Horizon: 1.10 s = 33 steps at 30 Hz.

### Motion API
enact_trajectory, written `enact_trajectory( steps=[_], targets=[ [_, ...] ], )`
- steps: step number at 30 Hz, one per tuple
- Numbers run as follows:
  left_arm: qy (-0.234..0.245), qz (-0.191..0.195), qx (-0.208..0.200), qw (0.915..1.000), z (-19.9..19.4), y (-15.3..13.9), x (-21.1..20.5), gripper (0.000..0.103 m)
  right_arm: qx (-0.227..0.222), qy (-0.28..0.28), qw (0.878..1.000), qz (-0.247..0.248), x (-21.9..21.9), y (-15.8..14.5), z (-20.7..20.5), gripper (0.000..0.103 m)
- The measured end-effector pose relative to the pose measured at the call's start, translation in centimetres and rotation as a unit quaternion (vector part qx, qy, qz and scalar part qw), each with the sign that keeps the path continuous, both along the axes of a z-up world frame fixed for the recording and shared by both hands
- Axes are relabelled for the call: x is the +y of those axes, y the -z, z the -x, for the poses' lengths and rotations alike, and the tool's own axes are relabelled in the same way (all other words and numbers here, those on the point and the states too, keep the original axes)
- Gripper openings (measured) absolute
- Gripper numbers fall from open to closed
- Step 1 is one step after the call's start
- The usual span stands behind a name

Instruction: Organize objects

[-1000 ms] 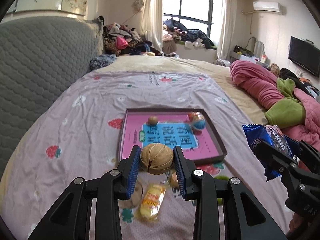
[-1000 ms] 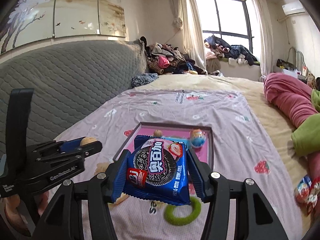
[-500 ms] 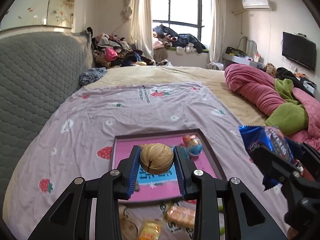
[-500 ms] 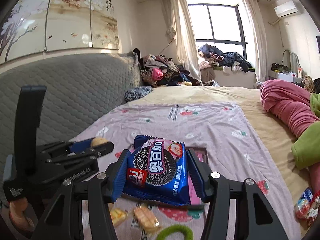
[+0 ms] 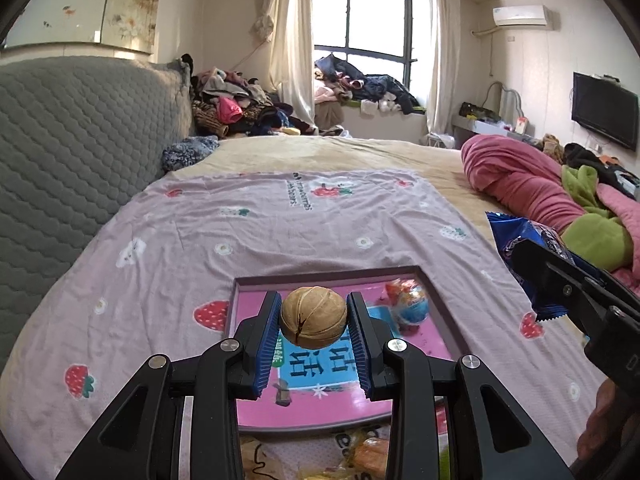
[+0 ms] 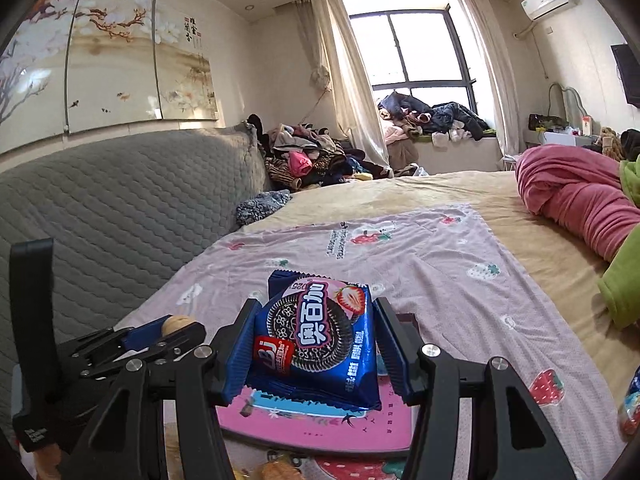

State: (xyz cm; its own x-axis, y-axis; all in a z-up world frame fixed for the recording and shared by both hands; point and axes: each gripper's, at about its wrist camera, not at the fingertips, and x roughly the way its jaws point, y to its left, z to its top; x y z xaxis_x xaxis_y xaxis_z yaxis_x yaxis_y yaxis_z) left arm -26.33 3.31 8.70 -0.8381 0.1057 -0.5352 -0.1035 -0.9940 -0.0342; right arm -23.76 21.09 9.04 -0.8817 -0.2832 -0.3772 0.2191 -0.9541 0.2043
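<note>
Left claw: pinching a walnut between blue pads, hanging over the near half of the pink tray. Right claw: clamping a blue cookie pack flat between its pads, likewise over the tray.

Change: a second ago both claws were hanging short of the tray, with wrapped sweets and a green ring lying beneath them; now both are arriving above the tray, and the sweets are slipping to the 6 o'clock edge of the frame. Judgement: carrying is nearly finishing; lowering and letting go are remaining.

Tray contents, near to far: a small brown piece lying at 6 o'clock on the blue label; a foil egg sitting at the 1 o'clock corner.

Beyond: strawberry sheet spreading toward 12 o'clock; pink quilt bunching at 2 o'clock; clothes piling under the window.

View differences: left view is showing the egg and the tray's far rim; right view is hiding both behind the pack, yet is showing the left claw side-on at 8 o'clock and another wrapped item at 4 o'clock.
</note>
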Motion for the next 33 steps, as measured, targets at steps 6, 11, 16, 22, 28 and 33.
enact_trajectory(
  steps=[6, 11, 16, 22, 28, 33],
  targets=[
    [-0.007, -0.004, -0.017, 0.9998, 1.4, 2.5, -0.6, 0.035, -0.021, -0.005, 1.000, -0.008, -0.2, 2.8, 1.8, 0.056],
    [-0.004, 0.002, -0.026, 0.9996, 2.4, 4.1, -0.6, 0.035, -0.041, 0.001, 0.999, -0.017, -0.2, 4.5, 3.1, 0.056],
    [-0.002, 0.008, -0.041, 0.9991, 3.5, 5.4, -0.7, 0.035, -0.044, 0.010, 0.999, -0.026, -0.1, 5.0, 3.3, 0.056],
    [-0.007, 0.006, -0.053, 0.9986, 4.5, 6.3, -0.9, 0.035, -0.046, 0.006, 0.998, -0.033, -0.4, 5.2, 3.5, 0.056],
    [-0.005, -0.005, -0.072, 0.9974, 5.6, 7.6, -1.3, 0.035, -0.057, 0.001, 0.997, -0.044, -1.0, 6.1, 4.2, 0.056],
    [-0.007, -0.002, -0.087, 0.9962, 6.6, 8.9, -1.4, 0.035, -0.073, 0.004, 0.996, -0.048, -0.8, 7.2, 5.1, 0.056]
  ],
)
